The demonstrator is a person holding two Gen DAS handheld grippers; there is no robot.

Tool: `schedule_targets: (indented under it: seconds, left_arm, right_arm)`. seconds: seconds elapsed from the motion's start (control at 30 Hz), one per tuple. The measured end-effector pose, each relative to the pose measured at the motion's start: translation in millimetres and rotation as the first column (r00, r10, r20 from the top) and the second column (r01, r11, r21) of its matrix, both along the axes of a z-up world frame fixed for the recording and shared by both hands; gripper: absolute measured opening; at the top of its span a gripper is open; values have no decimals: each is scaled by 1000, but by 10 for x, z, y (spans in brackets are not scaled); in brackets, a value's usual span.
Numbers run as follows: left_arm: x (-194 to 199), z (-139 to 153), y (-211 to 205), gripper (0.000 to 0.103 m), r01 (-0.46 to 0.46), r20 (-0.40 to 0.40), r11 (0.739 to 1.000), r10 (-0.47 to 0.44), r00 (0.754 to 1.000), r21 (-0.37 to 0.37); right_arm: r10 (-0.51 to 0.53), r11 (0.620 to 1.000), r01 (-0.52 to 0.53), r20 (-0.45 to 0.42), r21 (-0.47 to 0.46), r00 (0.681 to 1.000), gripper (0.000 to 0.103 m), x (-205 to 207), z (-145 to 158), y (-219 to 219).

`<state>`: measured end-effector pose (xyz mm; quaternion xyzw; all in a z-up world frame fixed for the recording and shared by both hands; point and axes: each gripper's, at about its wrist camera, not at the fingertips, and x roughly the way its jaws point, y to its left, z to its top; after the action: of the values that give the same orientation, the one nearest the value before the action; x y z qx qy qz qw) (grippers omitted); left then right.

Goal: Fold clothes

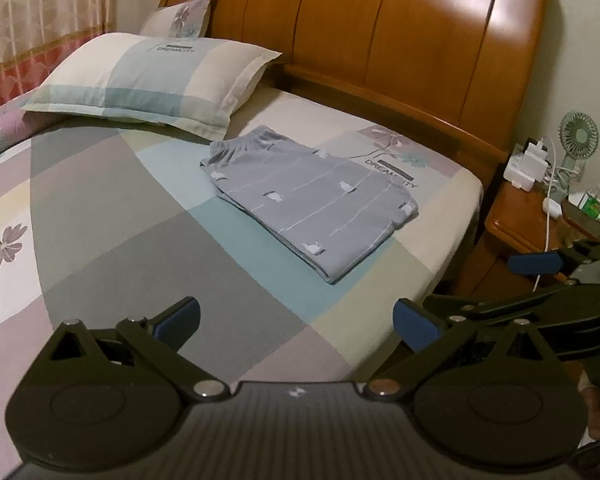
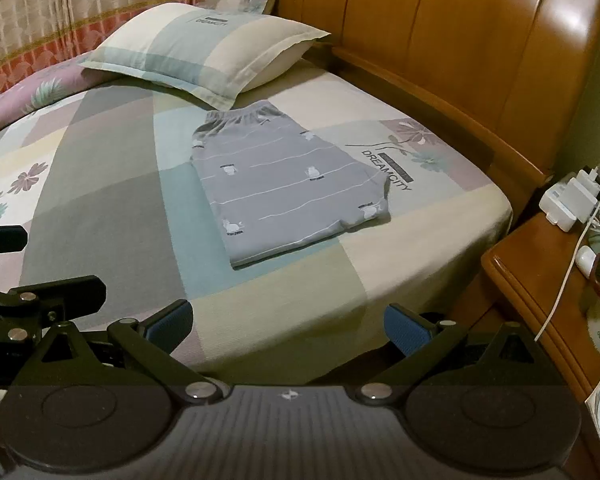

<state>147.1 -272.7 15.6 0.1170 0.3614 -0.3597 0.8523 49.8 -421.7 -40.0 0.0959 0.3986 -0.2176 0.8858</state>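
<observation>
Garment: grey folded cotton shorts with white stripes and small animal prints [image 1: 312, 200] lie flat on the pastel patchwork bed sheet [image 1: 100, 220], near the wooden headboard [image 1: 400, 40].
Direction: ahead of both grippers and well apart from them; for the left gripper [image 1: 296, 326] they sit ahead and slightly right, for the right gripper [image 2: 288, 326] ahead and almost centred.
Long axis: from the elastic waistband by the checked pillow [image 1: 148, 76] toward the bed's near edge.
Nearer: cannot tell; the right looks better aligned.
Jaws: both pairs spread wide, holding nothing.
Writing: "DREAMCITY" on sheet and pillow; the print captions on the shorts are too small to read.
</observation>
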Motion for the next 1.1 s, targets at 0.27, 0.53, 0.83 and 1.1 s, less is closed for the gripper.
schedule_targets:
  seconds: [0.27,0.53,0.83,1.1]
  left_arm:
    - [8,3,-37,102,7,0,1000,-7,1000,2]
    - [17,5,-50,102,7,-2,1000,-7,1000,3]
    - [15,24,-49,102,6,4,1000,-6,1000,5]
    - [16,37,-58,102,9,12,1000,-9,1000,5]
  right_arm:
    - [-2,1000,2,-4,6,1000,103,7,-2,-41]
    - [-4,1000,4,-8,9,1000,103,25,-3,-59]
    - [-1,1000,1,-5,15,1000,103,31,-9,-82]
    - [-2,1000,2,-3,11,1000,103,32,-6,-83]
